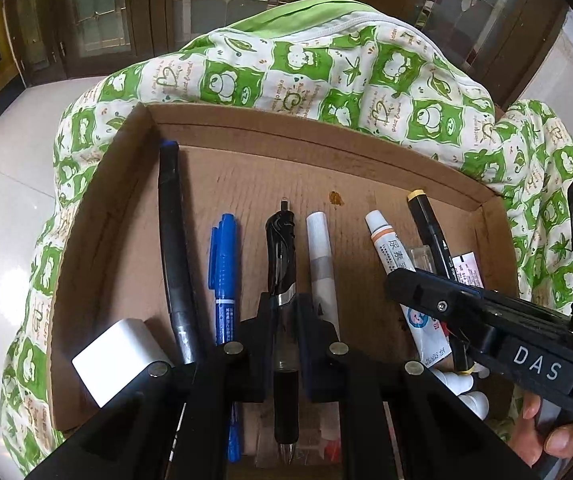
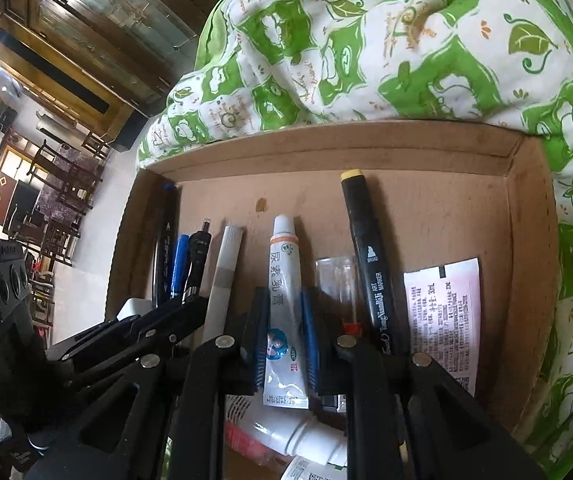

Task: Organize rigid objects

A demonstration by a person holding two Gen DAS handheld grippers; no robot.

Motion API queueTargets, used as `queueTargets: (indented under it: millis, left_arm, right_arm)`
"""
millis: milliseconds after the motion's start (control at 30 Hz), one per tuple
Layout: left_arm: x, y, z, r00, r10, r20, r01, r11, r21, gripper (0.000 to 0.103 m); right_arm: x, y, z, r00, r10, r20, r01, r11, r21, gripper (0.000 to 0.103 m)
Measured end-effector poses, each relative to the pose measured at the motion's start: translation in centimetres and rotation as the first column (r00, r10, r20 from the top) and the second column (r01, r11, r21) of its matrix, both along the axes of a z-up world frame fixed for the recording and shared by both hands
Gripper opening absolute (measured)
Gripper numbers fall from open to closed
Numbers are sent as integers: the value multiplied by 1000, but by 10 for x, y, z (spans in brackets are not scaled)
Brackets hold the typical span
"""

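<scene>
A shallow cardboard tray holds a row of pens and small items. My left gripper is shut on a black gel pen, which lies in line between a blue marker and a white stick pen. My right gripper is shut on a white ointment tube, with its cap pointing to the tray's far wall. In the left wrist view the right gripper comes in from the right over the same tube. I cannot tell whether the pen or the tube touches the tray floor.
Also in the tray: a long black marker along the left wall, a yellow-capped black marker, a clear vial, a printed sachet, a white block and a white bottle. Green patterned bedding surrounds the tray.
</scene>
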State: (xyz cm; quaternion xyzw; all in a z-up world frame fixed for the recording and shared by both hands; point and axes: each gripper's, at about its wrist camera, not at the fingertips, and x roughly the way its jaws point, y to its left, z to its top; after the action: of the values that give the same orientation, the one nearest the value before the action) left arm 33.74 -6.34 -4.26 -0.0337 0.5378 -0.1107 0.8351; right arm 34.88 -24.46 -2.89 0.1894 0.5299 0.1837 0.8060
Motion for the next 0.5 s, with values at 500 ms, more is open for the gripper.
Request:
queueTargets:
  millis: [500]
  left_arm:
    - [0, -10, 7, 999, -18, 38, 17, 999, 35, 10]
  right_arm:
    - [-14, -6, 12, 997, -18, 73, 18, 1000, -8, 17]
